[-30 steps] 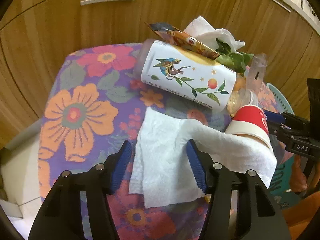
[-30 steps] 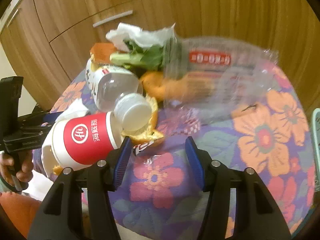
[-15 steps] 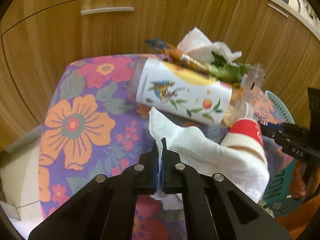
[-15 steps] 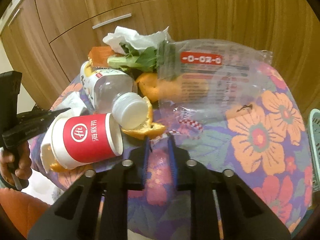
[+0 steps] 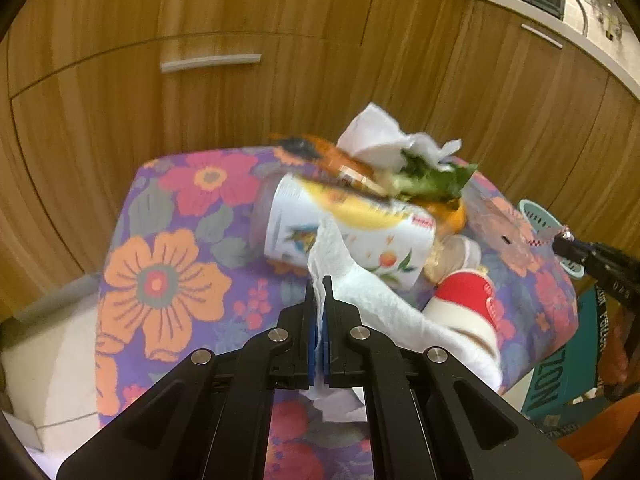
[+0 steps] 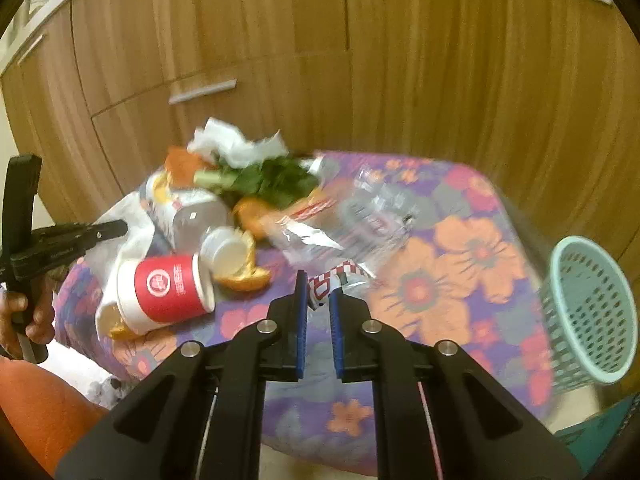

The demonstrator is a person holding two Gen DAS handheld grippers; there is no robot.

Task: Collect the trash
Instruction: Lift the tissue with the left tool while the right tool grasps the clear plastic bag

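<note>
My left gripper (image 5: 319, 284) is shut on a white paper towel (image 5: 384, 304) and lifts its edge off the flowered tabletop (image 5: 168, 280); the towel drapes over a red paper cup (image 5: 466, 304). My right gripper (image 6: 319, 286) is shut on the red-checked edge of a clear plastic bag (image 6: 360, 216) and lifts it. The trash pile holds a printed bottle (image 5: 348, 236), crumpled tissue (image 5: 384, 140), green leaves (image 6: 272, 180) and orange peel (image 6: 244, 276).
A pale green mesh basket (image 6: 588, 308) stands past the table's right edge. Wooden cabinets (image 5: 280, 40) rise behind the table. A teal box (image 5: 560, 384) sits on the floor at the right. The left gripper shows in the right wrist view (image 6: 116, 230).
Both grippers closed from open: the left on the paper towel, the right on the bag's edge. Both then rose and pulled back, lifting the towel and the bag.
</note>
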